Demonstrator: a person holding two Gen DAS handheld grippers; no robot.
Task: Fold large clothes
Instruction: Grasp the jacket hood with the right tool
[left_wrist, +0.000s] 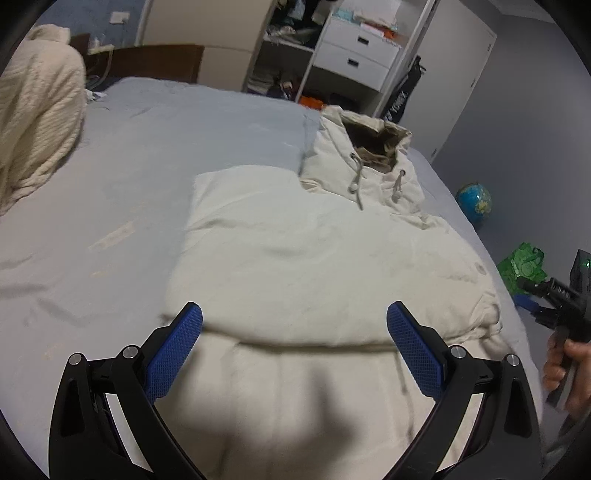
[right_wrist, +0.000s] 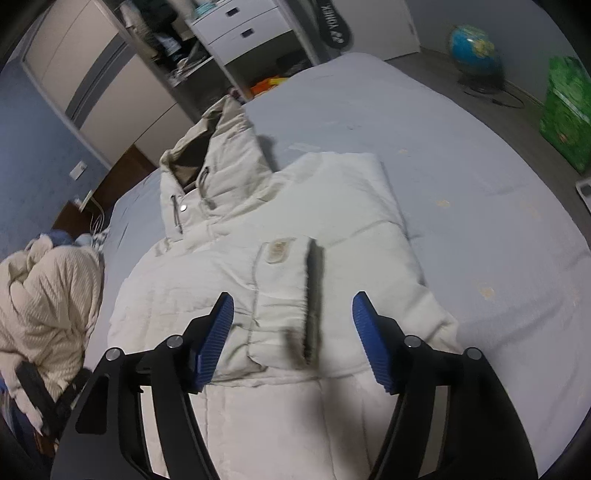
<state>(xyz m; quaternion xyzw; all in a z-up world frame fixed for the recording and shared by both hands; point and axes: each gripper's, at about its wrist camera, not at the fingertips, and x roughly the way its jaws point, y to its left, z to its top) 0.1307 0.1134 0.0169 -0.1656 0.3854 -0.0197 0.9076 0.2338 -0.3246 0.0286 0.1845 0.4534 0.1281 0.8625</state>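
A wide bed with a pale grey-blue sheet (left_wrist: 129, 177) fills both views. On it, across the centre of each frame, lies the cream padded hooded jacket (left_wrist: 314, 258), hood toward the upper centre and both sleeves folded in over the body; in the right wrist view one sleeve with its dark-edged cuff (right_wrist: 314, 295) lies between the blue pads. A cream ribbed knit blanket (left_wrist: 37, 122) is heaped at the left edge. The left tool (left_wrist: 294, 325) hangs released above the jacket, grasping nothing. The right tool (right_wrist: 293, 314) is likewise spread, its pads clear of the sleeve.
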